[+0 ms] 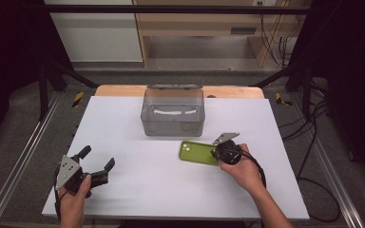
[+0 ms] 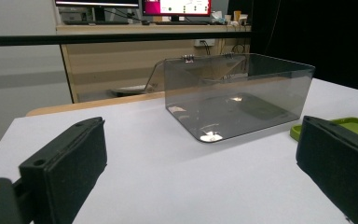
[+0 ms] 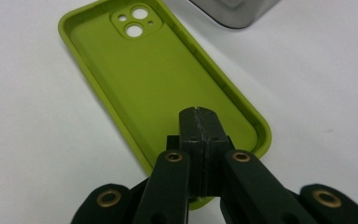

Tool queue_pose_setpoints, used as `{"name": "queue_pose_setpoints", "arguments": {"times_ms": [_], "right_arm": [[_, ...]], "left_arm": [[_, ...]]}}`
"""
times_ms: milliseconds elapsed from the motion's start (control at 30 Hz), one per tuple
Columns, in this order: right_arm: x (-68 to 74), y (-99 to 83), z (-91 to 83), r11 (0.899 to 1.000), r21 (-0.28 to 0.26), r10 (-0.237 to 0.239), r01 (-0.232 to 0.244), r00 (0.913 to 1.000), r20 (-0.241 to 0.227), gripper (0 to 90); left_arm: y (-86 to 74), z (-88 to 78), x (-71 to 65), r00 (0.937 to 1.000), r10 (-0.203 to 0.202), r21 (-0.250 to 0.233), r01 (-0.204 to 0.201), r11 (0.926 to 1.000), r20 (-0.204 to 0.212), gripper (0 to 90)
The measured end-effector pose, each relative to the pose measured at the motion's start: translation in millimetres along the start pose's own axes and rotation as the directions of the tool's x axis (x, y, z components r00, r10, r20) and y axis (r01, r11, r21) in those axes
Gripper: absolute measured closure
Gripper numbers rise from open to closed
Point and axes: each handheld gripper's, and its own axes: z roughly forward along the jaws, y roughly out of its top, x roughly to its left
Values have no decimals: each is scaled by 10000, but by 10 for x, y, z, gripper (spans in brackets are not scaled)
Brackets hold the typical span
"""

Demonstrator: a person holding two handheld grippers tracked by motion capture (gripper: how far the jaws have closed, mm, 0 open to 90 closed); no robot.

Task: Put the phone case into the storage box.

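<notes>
I count one white rectangular table top (image 1: 138, 185) | one clear smoky plastic box (image 1: 173, 113), hinged lid open, mid-table | one lime-green silicone phone case (image 1: 197, 153) lying inside-up just in front of the box | my right gripper (image 3: 199, 122) view shows jaws pinched together on the case's near end wall | left gripper (image 1: 98, 165) jaws wide apart, holding nothing.

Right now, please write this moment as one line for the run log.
right gripper: shut on green phone case edge | left gripper: open, holding nothing | clear box: behind case, apart
</notes>
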Motion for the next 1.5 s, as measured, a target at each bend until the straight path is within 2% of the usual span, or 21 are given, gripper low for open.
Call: {"name": "queue_pose_setpoints", "arguments": {"times_ms": [267, 500, 867, 1033, 1067, 1167, 1233, 1300, 1333, 1367, 1400, 1500], "right_arm": [[-12, -20, 28, 9998, 221, -6, 5, 10000, 14, 900], [23, -83, 9, 9985, 540, 119, -104, 9995, -278, 900], [189, -147, -83, 9974, 714, 77, -29, 9977, -670, 900], [372, -165, -112, 9979, 639, 181, -116, 9946, -1021, 900], [372, -165, -112, 9979, 639, 181, -116, 9946, -1021, 900], [543, -158, -114, 9985, 513, 261, -195, 9910, -1312, 900], [589, -152, -110, 9987, 471, 271, -207, 9898, -1398, 900], [736, -126, -96, 9991, 363, 253, -200, 9879, -1528, 900], [736, -126, -96, 9991, 363, 253, -200, 9879, -1528, 900], [829, -103, -83, 9993, 308, 252, -205, 9871, -1584, 900], [829, -103, -83, 9993, 308, 252, -205, 9871, -1584, 900], [945, -69, -55, 9994, 184, 321, -295, 9870, -1576, 900]], "left_arm": [[1, -5, 13, 10000, -22, -15, 22, 10000, -9, 15], [1, -2, 8, 10000, 2, -1, -2, 10000, 15, 15], [-1, 3, 5, 10000, 7, 37, -7, 10000, 32, 15], [-1, 5, 3, 10000, 7, 40, -7, 10000, 41, 15], [-1, 5, 3, 10000, 7, 40, -7, 10000, 41, 15], [-1, 6, 4, 10000, 9, 46, -9, 10000, 41, 15], [0, 7, 3, 10000, 17, 52, -17, 10000, 49, 15], [0, 8, 1, 10000, 36, 62, -37, 10000, 47, 15], [0, 8, 1, 10000, 36, 62, -37, 10000, 47, 15], [0, 8, 2, 10000, 50, 76, -50, 10000, 44, 15], [0, 8, 2, 10000, 50, 76, -50, 10000, 44, 15], [-1, 8, 4, 10000, 50, 90, -50, 9999, 35, 15]]}}
